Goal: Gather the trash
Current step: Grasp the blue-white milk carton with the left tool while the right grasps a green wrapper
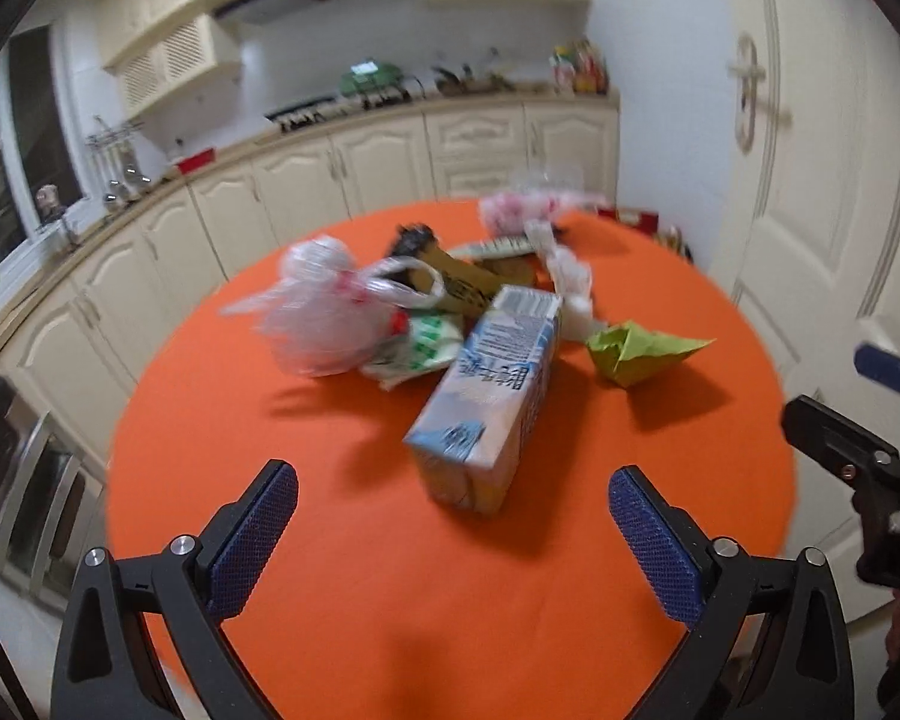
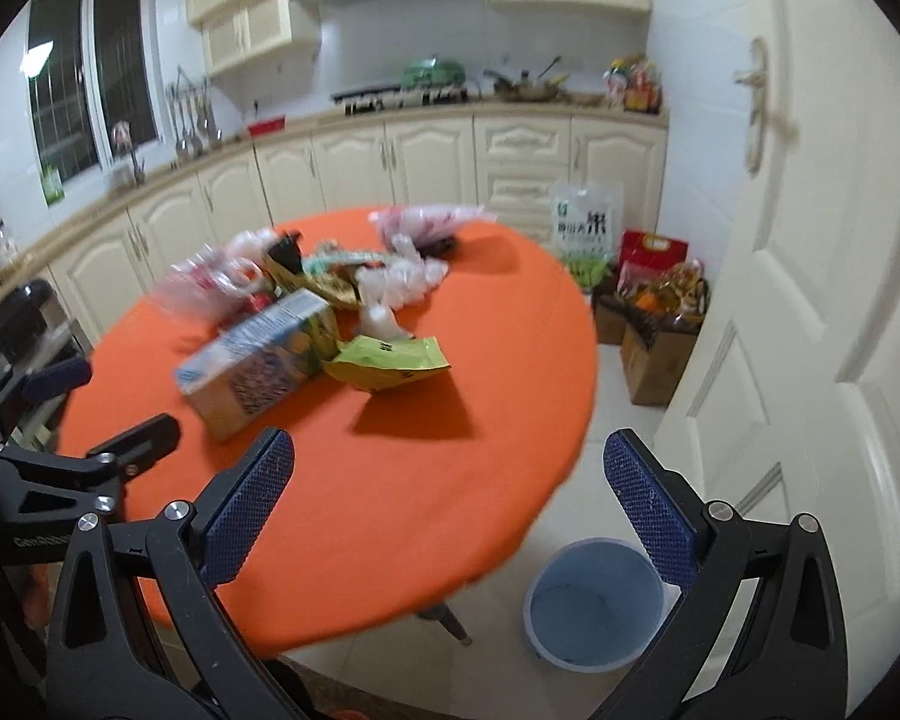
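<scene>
A heap of trash lies on the round orange table (image 1: 342,540) (image 2: 390,480). Nearest is a blue and white drink carton (image 1: 486,402) (image 2: 258,354) on its side. Beside it sit a crumpled green wrapper (image 1: 642,351) (image 2: 390,360), a knotted clear plastic bag (image 1: 324,306) (image 2: 204,282), a brown cardboard piece (image 1: 456,282) and white crumpled bits (image 2: 402,276). My left gripper (image 1: 453,531) hovers open just short of the carton. My right gripper (image 2: 447,501) is open and empty over the table's near right edge. A blue bin (image 2: 594,600) stands on the floor below it.
Cream kitchen cabinets (image 1: 306,192) and a counter run behind the table. A white door (image 2: 810,300) stands to the right. A rice bag (image 2: 588,228), a red box (image 2: 654,252) and cardboard boxes (image 2: 654,354) crowd the floor by the door. The right gripper's body (image 1: 858,462) shows in the left wrist view.
</scene>
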The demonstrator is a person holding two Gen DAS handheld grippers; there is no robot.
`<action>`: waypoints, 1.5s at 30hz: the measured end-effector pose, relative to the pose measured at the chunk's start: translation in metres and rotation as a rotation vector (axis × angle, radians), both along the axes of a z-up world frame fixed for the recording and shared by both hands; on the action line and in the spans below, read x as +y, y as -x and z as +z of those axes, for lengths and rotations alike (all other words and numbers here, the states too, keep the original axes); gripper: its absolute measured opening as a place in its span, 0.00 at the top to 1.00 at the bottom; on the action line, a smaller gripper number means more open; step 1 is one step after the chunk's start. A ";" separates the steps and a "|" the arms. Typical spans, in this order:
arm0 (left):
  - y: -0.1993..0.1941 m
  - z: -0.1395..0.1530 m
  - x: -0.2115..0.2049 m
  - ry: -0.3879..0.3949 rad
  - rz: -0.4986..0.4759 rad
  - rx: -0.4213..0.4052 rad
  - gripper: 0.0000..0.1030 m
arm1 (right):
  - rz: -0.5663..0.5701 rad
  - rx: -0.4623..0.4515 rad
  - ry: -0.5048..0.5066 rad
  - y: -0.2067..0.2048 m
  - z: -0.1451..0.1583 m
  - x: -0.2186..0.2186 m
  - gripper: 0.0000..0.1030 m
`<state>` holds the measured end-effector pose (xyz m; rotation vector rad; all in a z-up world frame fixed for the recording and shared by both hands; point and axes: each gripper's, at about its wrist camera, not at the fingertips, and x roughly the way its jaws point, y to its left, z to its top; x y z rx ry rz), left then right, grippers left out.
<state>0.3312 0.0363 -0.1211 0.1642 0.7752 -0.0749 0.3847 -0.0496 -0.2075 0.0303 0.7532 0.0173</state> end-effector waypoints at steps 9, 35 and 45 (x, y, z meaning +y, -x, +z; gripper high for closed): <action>-0.084 -0.037 0.008 0.010 -0.013 0.094 0.30 | 0.091 0.123 0.100 -0.076 -0.042 0.012 0.00; -0.064 -0.032 0.024 0.138 -0.049 0.075 0.66 | 0.327 0.161 0.056 -0.121 -0.056 0.037 0.77; -0.040 -0.014 -0.017 0.165 -0.098 0.024 0.67 | 0.260 0.075 -0.190 -0.067 -0.016 -0.035 0.77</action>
